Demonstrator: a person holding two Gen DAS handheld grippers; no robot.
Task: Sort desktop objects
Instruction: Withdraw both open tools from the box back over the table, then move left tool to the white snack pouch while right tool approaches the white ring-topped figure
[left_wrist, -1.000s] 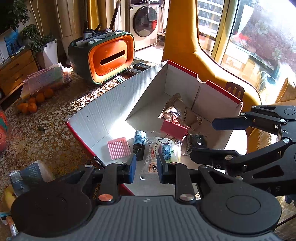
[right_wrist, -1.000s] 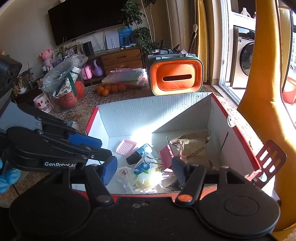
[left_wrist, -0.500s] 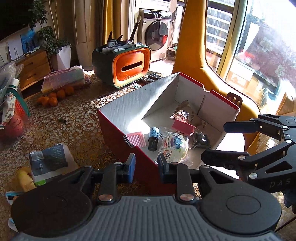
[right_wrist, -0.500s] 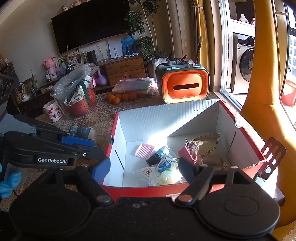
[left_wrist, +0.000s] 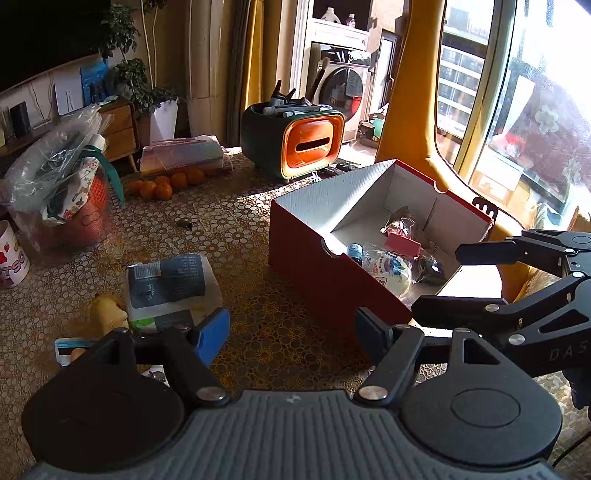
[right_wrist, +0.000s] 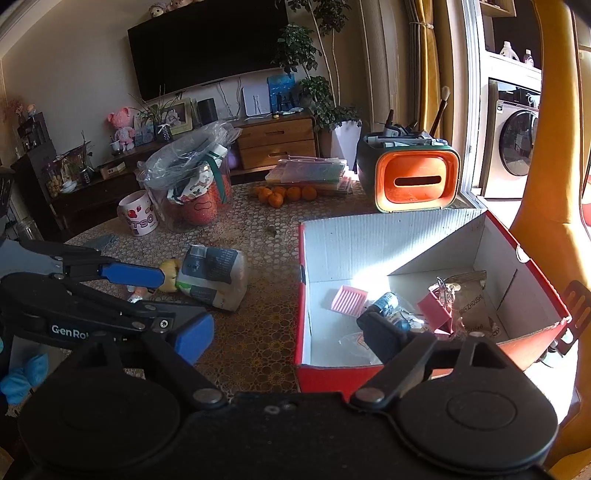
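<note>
A red box (left_wrist: 306, 258) with a white inside (right_wrist: 369, 243) holds a pink ridged dish (right_wrist: 349, 301), a small blue-labelled bottle (left_wrist: 355, 253), a pink binder clip (left_wrist: 402, 245), a snack bag (right_wrist: 469, 299) and a wrapped round item (left_wrist: 389, 269). Left of the box, a dark-labelled packet (left_wrist: 170, 291) and a yellow figure (left_wrist: 109, 306) lie on the table. My left gripper (left_wrist: 293, 332) hangs over the table near the box's corner, jaws opening and empty. At the box's near edge my right gripper (right_wrist: 288, 338) is also opening, with nothing between its pads.
An orange and green organiser (left_wrist: 295, 144) stands behind the box. Oranges (left_wrist: 162, 186), a bagged jar (left_wrist: 59, 192) and a mug (left_wrist: 11, 258) sit at the back left. A yellow chair (left_wrist: 417, 110) rises by the window. A card (left_wrist: 70, 350) lies near the left finger.
Both grippers drew back from inside the box and now sit outside it. The left jaws went from shut to open, and the right jaws spread wider. The packet came into view.
</note>
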